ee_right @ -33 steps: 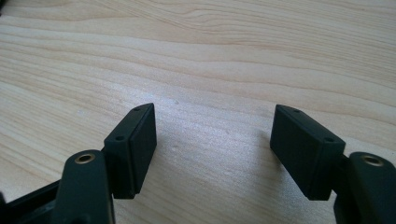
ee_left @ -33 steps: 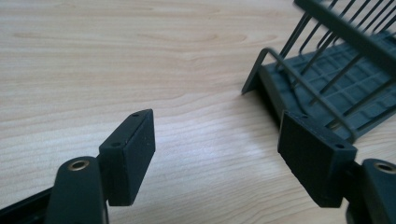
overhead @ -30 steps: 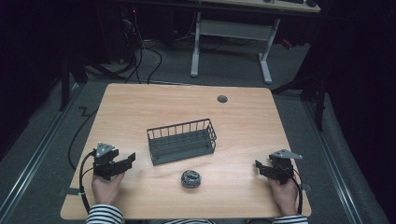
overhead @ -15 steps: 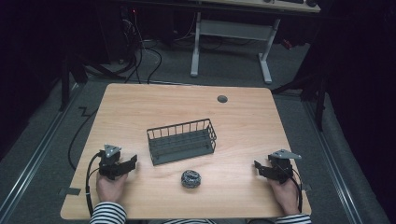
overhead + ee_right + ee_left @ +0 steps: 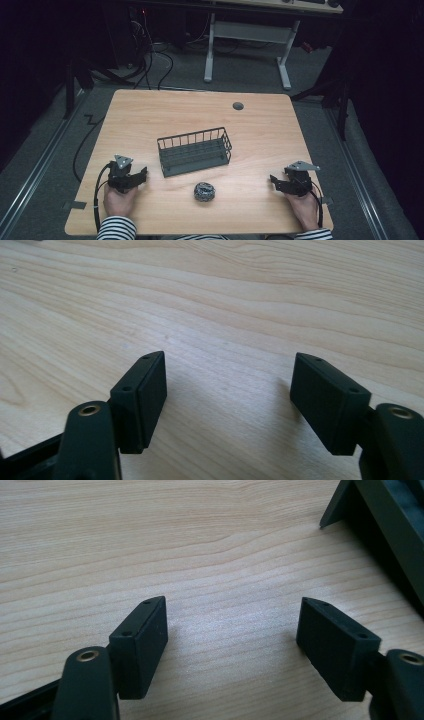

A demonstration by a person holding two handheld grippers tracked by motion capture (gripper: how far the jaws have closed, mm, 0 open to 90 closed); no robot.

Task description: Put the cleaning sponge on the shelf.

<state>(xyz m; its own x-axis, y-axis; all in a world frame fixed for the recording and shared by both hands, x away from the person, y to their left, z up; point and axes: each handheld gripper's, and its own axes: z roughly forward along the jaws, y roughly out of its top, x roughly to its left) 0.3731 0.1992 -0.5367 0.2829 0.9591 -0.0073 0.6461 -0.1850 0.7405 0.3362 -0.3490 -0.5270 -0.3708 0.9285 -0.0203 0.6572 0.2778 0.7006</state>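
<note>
A dark wire basket [image 5: 195, 151] stands empty at the middle of the wooden table [image 5: 150, 115]. A crumpled, silvery-dark ball [image 5: 204, 191] lies just in front of it. My left gripper [image 5: 141, 175] rests low at the near left and points right toward the basket. It is open [image 5: 232, 620] over bare wood, its jaws have just opened a touch, and the basket's corner [image 5: 385, 525] shows at upper right. My right gripper [image 5: 274, 181] sits at the near right and points left. It is open [image 5: 227, 375], its jaws have just closed slightly, and nothing is between them.
A small round grommet hole [image 5: 238, 106] sits near the table's far edge. A white desk frame [image 5: 245, 45] and cables lie on the floor beyond. Bare wood runs on both sides of the basket and behind it.
My left gripper has sunk a little toward the tabletop and shifted slightly right. The right gripper, the basket and the ball have stayed where they were.
</note>
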